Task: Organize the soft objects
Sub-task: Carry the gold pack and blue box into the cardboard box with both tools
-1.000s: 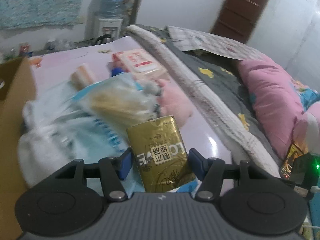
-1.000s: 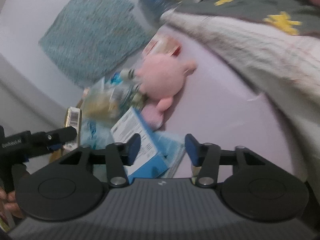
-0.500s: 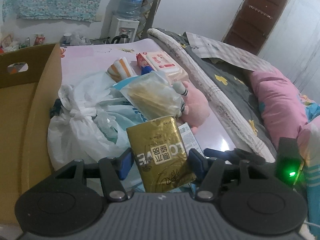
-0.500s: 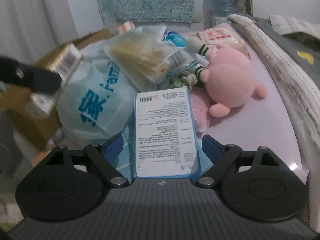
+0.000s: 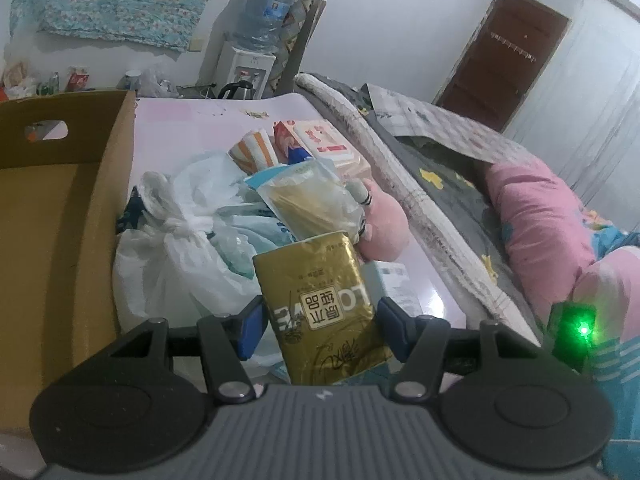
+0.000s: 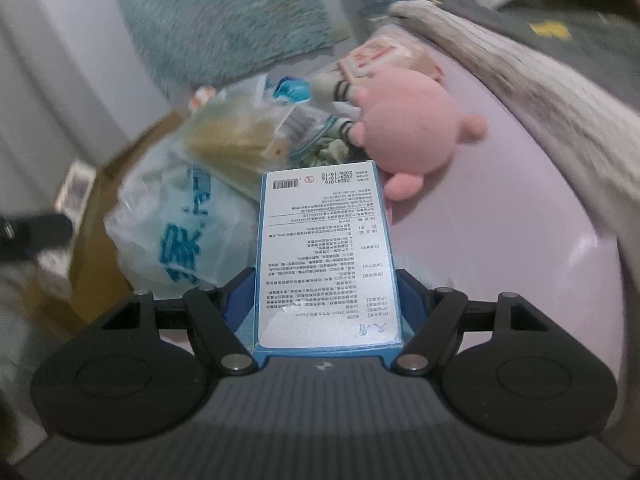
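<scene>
My left gripper [image 5: 322,326] is shut on a gold tissue pack [image 5: 320,304] and holds it above the pile, beside the open cardboard box [image 5: 60,216]. My right gripper [image 6: 326,298] is shut on a blue box with white printed label [image 6: 326,256], lifted over the pile. On the pink mat lie a pink plush toy [image 6: 404,132], also in the left wrist view [image 5: 384,228], a clear bag with gold contents [image 5: 308,200], a tied white plastic bag [image 5: 176,256] and a bag with blue print [image 6: 176,232].
A rolled grey blanket [image 5: 404,176] and a pink pillow [image 5: 536,216] lie to the right. A red-and-white wipes pack [image 5: 328,144] and a striped orange item [image 5: 254,152] sit at the far end of the mat. A water dispenser [image 5: 252,60] stands behind.
My right gripper closed on the blue box and lifted it off the pile. My left gripper, still holding the gold pack, drifted left toward the cardboard box.
</scene>
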The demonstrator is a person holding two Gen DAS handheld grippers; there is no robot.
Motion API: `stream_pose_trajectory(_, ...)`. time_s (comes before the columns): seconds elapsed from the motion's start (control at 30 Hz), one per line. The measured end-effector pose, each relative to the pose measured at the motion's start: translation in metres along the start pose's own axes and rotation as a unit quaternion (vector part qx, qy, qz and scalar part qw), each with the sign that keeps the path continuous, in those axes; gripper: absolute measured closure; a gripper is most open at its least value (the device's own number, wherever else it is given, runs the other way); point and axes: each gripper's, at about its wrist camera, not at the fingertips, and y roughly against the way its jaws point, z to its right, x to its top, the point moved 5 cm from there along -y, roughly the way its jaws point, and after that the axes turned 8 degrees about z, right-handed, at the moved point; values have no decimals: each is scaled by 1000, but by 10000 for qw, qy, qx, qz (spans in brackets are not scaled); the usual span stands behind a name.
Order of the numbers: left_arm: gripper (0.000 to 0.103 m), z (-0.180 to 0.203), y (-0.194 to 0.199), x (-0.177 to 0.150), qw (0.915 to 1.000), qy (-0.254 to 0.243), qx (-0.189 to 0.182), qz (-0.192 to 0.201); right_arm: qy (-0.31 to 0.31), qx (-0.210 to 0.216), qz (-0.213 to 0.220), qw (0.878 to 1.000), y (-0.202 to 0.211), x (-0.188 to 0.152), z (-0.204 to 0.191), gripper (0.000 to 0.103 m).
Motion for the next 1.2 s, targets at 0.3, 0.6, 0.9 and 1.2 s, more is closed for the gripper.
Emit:
stream_pose_trajectory(0.3, 42, -29, 44, 11, 9986, 190, -20, 496, -972, 555, 379, 9930, 41, 6, -12, 31)
stream_pose_trajectory(0.6, 42, -91, 97, 31, 9914, 475, 509, 1107, -467, 1333, 665, 9877, 51, 49, -92, 31)
stream_pose_trajectory(0.9, 42, -158, 115, 70, 9850, 388, 1280, 1091, -168, 2375, -100, 9712, -24, 82, -212, 31)
stream_pose_trajectory(1.2, 42, -233, 64, 117, 9760, 20, 2154, 324, 35, 2091, -863, 9741, -132, 101, -326, 31)
